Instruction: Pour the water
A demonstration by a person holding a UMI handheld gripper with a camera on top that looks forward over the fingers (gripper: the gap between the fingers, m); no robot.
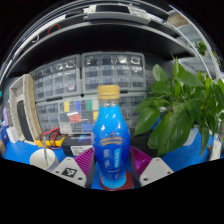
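Gripper view, single frame.

Item 1. Blue translucent plastic bottle with a yellow screw cap [110, 140]: upright, label band across its middle, filled with blue liquid up into the shoulder. It stands between the gripper's two fingers and fills the centre of the view. This is the landmark for all entries below.

Item 2. Gripper [111, 168]: two light-coloured fingers, each with a magenta pad [84, 160] on its inner face. The jaws are drawn in against the lower body of the bottle, one pad pressing on each side, so the bottle is pinched between them. No gap shows at either side.

Item 3. Green leafy potted plant [180, 105]: to the right of the bottle and somewhat behind it, broad leaves spreading toward the bottle's shoulder without touching it. Its pot is hidden.

Item 4. Grey plastic small-parts drawer cabinets with clear fronts [112, 70]: behind the bottle, in a row running to the left and right of the cap. Contents too small to tell.

Item 5. Clear plastic storage box with coloured contents [76, 118]: to the left of the bottle and behind it, below the drawer cabinets.

Item 6. White device with a red cable [42, 156]: to the left of the bottle, low down, near the left finger. Kind cannot be told.

Item 7. Blue table surface [190, 155]: visible to the right of the bottle, beneath the plant's leaves.
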